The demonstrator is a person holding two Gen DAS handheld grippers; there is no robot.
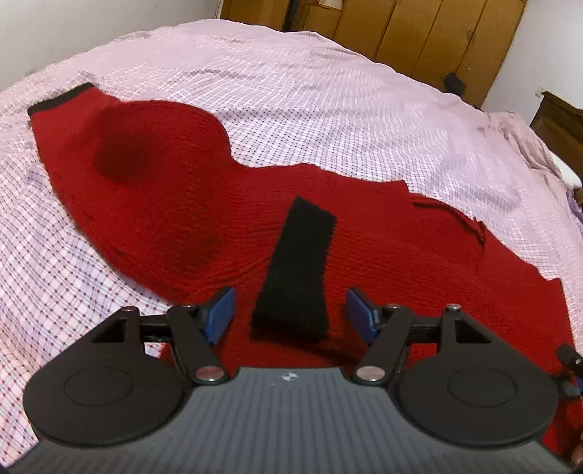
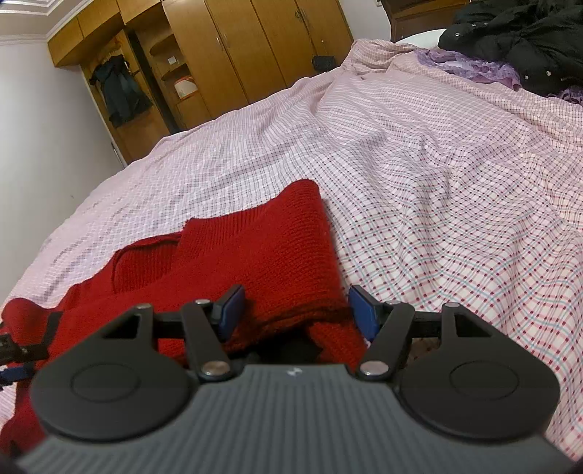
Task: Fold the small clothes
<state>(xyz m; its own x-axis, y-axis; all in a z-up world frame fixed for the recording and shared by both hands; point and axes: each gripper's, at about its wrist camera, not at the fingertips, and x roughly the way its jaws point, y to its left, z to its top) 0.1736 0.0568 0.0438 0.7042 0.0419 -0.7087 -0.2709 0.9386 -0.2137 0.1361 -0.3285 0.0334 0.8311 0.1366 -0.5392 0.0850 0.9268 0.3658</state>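
- A red knitted sweater (image 1: 175, 204) lies spread on a bed covered with a pink checked sheet (image 1: 328, 109); one sleeve stretches away to the upper left of the left wrist view and ends in a black cuff (image 1: 60, 98).
- A second black cuff (image 1: 297, 266) lies on top of the red body, folded inward, its near end between the left claw's fingers but touching neither.
- The left claw (image 1: 289, 313) stands spread above the sweater – the blue pads (image 1: 220, 313) are well apart and nothing is pinched.
- The right claw (image 2: 296, 311) has a thick folded bundle of the sweater (image 2: 277, 262) between its blue pads; the knit fills the gap, bunched up at the right pad, but I cannot tell whether the pads actually press on it.
- Near the right claw the sweater's edge is doubled over into a raised fold.
- Beyond the bed stands a wooden wardrobe (image 2: 255, 47) – and a heap of dark clothing (image 2: 521, 32) with purple fabric (image 2: 470, 65) lies at the bed's far right corner.
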